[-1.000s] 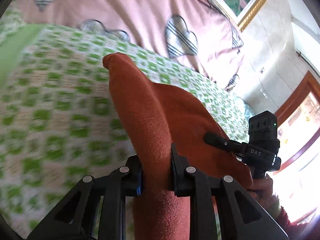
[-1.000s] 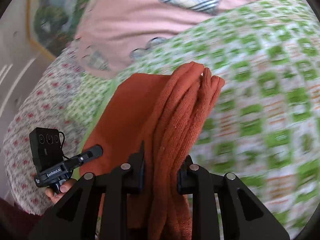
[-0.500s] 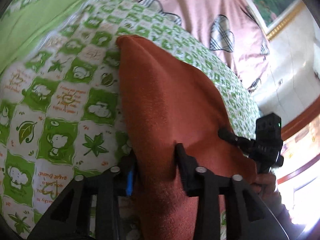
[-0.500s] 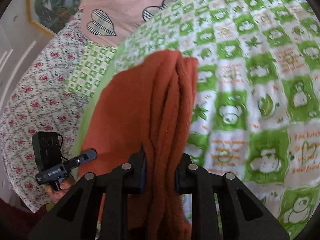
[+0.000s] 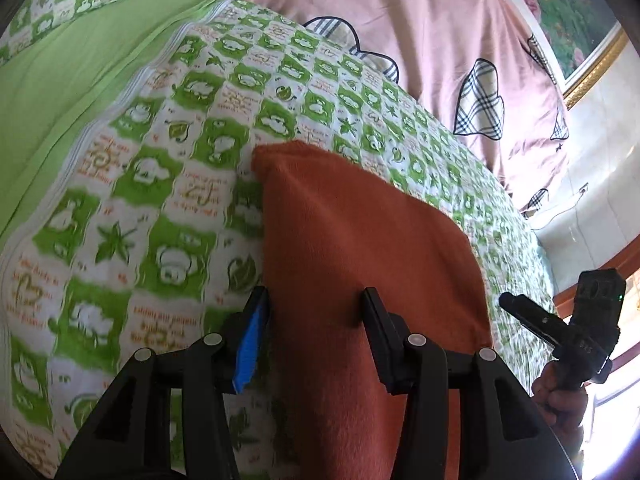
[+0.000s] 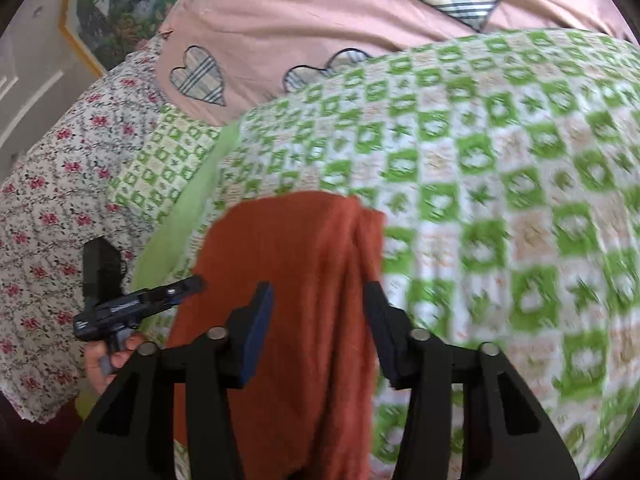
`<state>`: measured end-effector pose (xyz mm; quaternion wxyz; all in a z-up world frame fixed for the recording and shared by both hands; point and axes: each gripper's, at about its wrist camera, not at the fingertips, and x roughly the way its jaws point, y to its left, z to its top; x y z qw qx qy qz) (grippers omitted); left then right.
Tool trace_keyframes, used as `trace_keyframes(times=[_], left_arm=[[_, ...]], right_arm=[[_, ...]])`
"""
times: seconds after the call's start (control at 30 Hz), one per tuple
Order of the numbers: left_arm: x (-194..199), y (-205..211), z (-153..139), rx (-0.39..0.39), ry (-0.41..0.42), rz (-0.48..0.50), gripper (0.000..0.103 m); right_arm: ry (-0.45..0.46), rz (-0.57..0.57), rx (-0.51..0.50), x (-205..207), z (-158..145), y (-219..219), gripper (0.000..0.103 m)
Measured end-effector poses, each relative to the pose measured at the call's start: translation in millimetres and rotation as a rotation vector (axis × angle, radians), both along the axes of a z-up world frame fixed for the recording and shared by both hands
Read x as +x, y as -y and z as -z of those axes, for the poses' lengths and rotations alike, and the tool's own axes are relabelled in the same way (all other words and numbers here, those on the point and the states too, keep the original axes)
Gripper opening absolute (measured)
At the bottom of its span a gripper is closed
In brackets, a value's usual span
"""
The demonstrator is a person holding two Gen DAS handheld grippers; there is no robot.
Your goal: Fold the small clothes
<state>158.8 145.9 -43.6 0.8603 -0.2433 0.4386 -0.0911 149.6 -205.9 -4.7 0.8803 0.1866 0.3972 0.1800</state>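
Observation:
A rust-orange knit garment (image 5: 360, 248) lies folded on the green-and-white checked bedsheet (image 5: 160, 208). My left gripper (image 5: 316, 304) is open, its jaws standing apart on either side of the garment's left edge. In the right wrist view the same garment (image 6: 296, 272) lies with its layered right edge between the jaws of my right gripper (image 6: 318, 300), which is open too. Each gripper shows in the other's view: the right one (image 5: 576, 328) and the left one (image 6: 132, 304), each held in a hand beside the garment.
A pink duvet with plaid hearts (image 5: 420, 32) lies beyond the sheet. A plain green sheet strip (image 5: 60, 80) is at the left. A floral pillow (image 6: 48, 208) lies at the left in the right wrist view. A framed picture (image 6: 116, 4) hangs on the wall.
Both grippers have opened and let go of the garment. The garment came down from being held up and now lies flat on the sheet.

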Motion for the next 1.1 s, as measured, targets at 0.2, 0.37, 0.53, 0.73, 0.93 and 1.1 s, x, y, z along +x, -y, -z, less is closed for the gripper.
trace_keyframes(times=[0.2, 0.37, 0.53, 0.73, 0.93, 1.1], left_arm=[[10, -1, 3, -0.010, -0.014, -0.005, 0.052], [42, -14, -3, -0.010, -0.006, -0.022, 0.055], [90, -30, 12, -0.042, -0.060, -0.083, 0.019], [96, -21, -4, 0.080, -0.017, -0.100, 0.015], [11, -8, -37, 0.146, 0.055, -0.036, 0.044], [-87, 23, -46, 0.238, 0.109, 0.088, 0.050]], right_arm=[[-0.113, -0.028, 0.011, 31, 28, -17, 0.012], [0.026, -0.032, 0.076, 5, -7, -9, 0.011], [-0.038, -0.018, 0.001, 18, 13, -6, 0.011], [-0.104, 0.026, -0.009, 33, 37, 0, 0.011], [-0.068, 0.044, 0.038, -12, 15, 7, 0.016], [-0.071, 0.025, 0.018, -72, 9, 2, 0.016]])
